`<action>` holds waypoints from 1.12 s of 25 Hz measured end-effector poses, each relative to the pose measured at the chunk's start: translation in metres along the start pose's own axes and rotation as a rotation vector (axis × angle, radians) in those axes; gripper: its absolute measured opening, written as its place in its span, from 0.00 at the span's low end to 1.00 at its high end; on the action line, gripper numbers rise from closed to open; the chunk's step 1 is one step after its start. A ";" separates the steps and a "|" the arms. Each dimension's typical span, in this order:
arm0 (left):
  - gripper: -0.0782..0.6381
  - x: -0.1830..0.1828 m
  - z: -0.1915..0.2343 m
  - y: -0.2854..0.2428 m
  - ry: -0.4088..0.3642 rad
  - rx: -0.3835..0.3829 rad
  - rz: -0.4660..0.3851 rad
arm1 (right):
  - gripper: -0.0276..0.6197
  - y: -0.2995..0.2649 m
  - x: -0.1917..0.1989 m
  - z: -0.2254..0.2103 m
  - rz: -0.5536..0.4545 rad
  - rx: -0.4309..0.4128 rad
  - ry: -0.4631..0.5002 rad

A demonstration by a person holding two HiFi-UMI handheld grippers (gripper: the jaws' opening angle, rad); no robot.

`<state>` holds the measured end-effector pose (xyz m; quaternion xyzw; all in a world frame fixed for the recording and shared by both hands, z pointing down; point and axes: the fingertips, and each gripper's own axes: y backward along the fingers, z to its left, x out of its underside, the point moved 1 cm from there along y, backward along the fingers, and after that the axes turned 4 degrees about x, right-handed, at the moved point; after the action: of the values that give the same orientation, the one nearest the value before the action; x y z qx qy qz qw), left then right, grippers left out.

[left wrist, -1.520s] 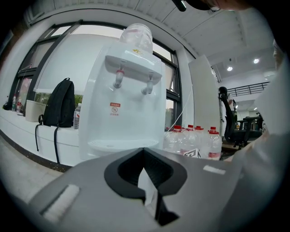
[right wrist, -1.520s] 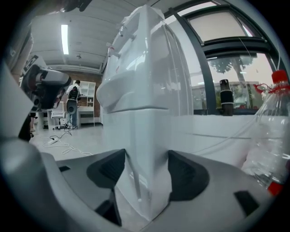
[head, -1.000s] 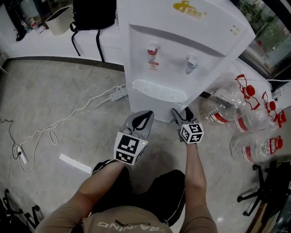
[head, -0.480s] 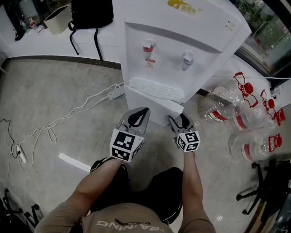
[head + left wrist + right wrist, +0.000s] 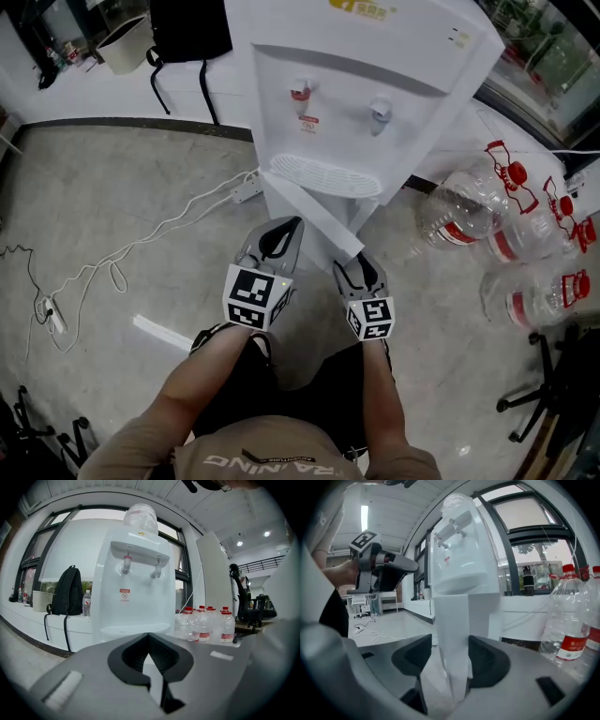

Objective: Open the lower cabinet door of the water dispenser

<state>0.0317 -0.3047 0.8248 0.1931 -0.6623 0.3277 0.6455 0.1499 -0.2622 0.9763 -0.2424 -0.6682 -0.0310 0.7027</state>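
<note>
The grey stone floor (image 5: 112, 216) carries a white water dispenser (image 5: 366, 56), which stands against the right end of a white counter (image 5: 84, 84). The dispenser has a gold logo (image 5: 361, 9) on its top face; the letters are too small to read. On its front are a red tap and a grey tap above a slotted drip tray.

The lower cabinet door (image 5: 314, 216) is swung out from the dispenser's base, and its free edge points toward the person. In the right gripper view the door (image 5: 452, 634) shows edge-on as a thin white panel.

A black backpack (image 5: 192, 23) sits at the counter's right end, just beside the dispenser. Clear water bottles (image 5: 464, 211) with red caps and red bands lie on the floor to the right of the dispenser. Their print cannot be read.

The right tool (image 5: 359, 270) is clenched on the door's edge, one pad on either face (image 5: 452, 667). The left tool (image 5: 281, 234) hangs just left of the door, near the dispenser's base. Its jaws (image 5: 150, 641) are pressed together with nothing between them.

A white cable (image 5: 141, 244) trails across the floor to a power strip (image 5: 246, 190) at the dispenser's left foot. A small red-printed label (image 5: 124, 594) sits under the red tap, and its text is illegible.
</note>
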 end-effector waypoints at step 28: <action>0.12 -0.010 0.077 0.088 0.022 -0.228 -0.022 | 0.29 -0.011 -0.005 0.224 0.105 -0.269 -0.024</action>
<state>-0.0831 -0.2969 0.8027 0.1218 -0.6862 0.2452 0.6739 -0.0613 -0.1881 0.9730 -0.3694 -0.6528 -0.0809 0.6564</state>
